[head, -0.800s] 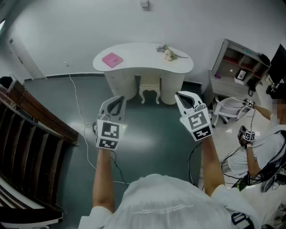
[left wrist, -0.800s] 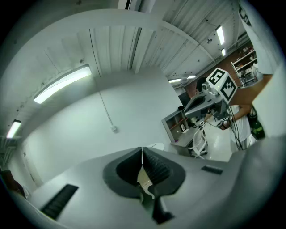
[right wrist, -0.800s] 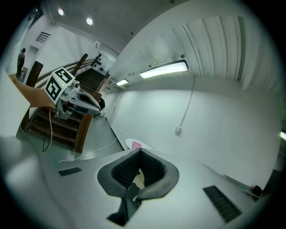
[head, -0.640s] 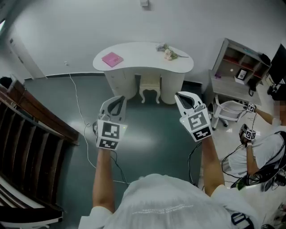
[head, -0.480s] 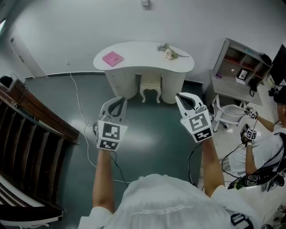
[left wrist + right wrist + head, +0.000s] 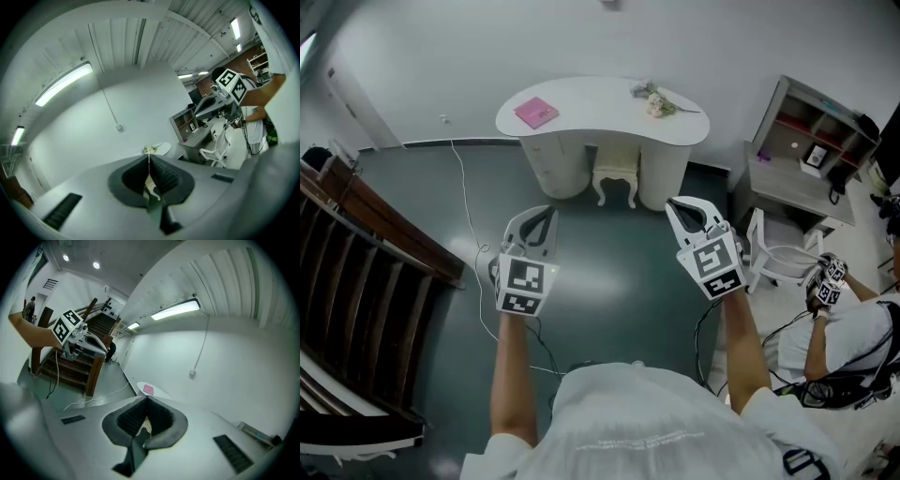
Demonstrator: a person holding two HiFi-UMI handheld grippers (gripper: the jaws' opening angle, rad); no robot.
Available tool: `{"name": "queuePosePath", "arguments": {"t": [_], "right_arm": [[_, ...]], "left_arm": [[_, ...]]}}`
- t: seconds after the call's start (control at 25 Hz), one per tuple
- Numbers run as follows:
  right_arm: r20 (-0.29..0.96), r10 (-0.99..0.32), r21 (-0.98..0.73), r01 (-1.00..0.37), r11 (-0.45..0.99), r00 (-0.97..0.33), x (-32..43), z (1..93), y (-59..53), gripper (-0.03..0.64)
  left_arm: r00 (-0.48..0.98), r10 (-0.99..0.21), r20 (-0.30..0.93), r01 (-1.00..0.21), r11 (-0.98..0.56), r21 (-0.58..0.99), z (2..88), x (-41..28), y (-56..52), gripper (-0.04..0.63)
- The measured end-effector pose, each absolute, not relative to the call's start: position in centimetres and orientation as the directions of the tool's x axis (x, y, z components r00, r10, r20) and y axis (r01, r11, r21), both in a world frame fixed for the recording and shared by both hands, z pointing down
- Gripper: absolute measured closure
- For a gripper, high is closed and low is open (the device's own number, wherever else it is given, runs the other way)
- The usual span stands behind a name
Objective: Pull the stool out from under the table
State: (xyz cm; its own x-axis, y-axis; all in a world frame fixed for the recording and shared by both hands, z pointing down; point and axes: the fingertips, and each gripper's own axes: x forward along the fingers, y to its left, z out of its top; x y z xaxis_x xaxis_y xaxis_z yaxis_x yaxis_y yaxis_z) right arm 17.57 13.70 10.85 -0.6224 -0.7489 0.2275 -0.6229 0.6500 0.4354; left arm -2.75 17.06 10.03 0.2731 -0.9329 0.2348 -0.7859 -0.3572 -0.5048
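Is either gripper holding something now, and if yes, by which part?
Nothing is held. The left gripper and the right gripper are shut and empty.

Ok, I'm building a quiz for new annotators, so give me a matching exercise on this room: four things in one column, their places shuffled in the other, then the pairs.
Things:
1 stool
2 pink notebook
3 flowers
4 white office chair

Places, as the head view shows them:
A on the right end of the table
B beside the grey desk
C in the gap under the table
D on the table's left end

Pairs: 1-C, 2-D, 3-A, 4-B
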Motion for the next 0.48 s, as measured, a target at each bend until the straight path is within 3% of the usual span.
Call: {"name": "queuePosePath", "arguments": {"t": [0.48], "right_arm": [[0.216,-0.737,0.379,-0.641,0.668,-0.641,20.9,11.7,10.3,0.601]], "left_arm": [[0.255,-0.927,0.276,-0.776,-0.366,-0.513,11.1,0.2,14.2,0.577]]}}
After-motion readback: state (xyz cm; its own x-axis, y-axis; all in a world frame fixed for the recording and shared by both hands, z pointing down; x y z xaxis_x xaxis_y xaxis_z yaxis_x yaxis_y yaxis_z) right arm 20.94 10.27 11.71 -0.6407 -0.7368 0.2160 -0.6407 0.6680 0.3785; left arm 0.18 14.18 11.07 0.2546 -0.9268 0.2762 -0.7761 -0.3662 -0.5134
